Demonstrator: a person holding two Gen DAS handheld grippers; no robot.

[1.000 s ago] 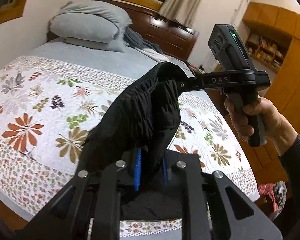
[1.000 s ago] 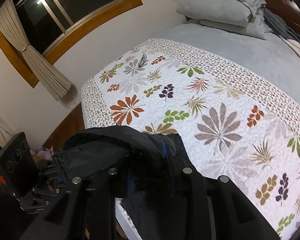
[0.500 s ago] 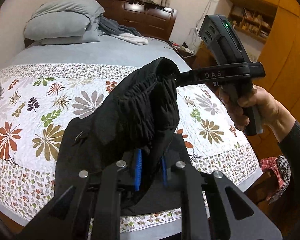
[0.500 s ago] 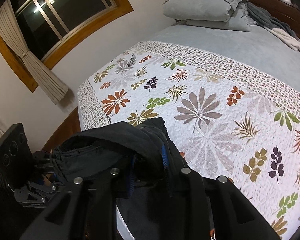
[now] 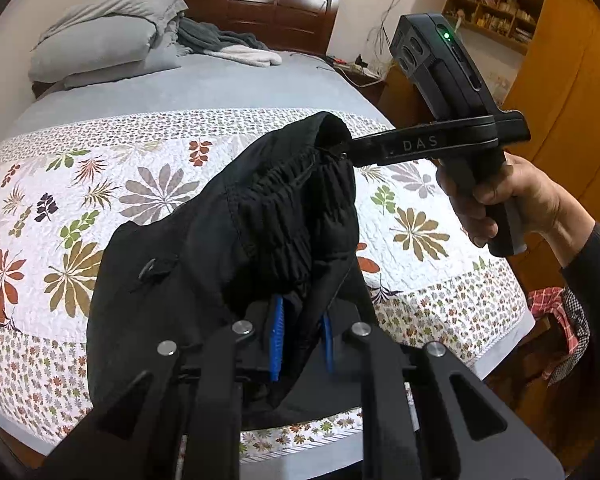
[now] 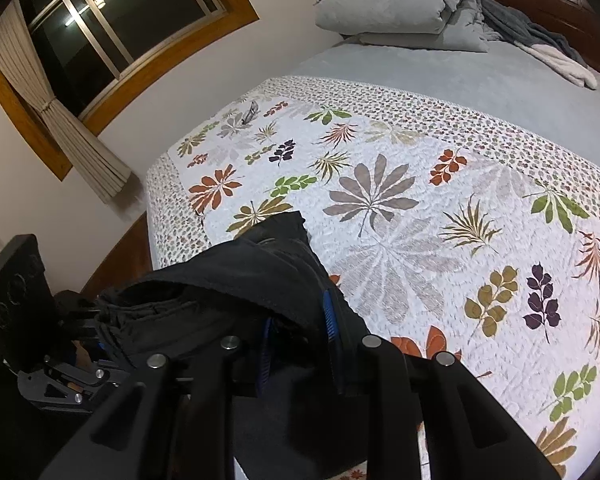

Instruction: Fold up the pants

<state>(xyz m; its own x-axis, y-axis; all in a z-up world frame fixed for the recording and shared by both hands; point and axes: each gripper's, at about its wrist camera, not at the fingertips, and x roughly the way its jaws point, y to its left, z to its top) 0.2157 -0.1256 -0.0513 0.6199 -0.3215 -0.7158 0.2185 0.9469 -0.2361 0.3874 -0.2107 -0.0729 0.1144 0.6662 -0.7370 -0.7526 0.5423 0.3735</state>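
Barely started, by the look of it. The black pants [image 5: 236, 240] hang bunched in the air over the bed's [image 5: 220, 88] foot edge, with 0 folds showing. The left gripper [image 5: 300, 332] and right gripper [image 5: 350, 148] each pinch the waistband; laying flat and folding remain.

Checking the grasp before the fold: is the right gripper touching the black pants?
Touching. In the left wrist view the right gripper disappears into the bunched waistband of the black pants, with fabric wrapped over its tips and no gap.
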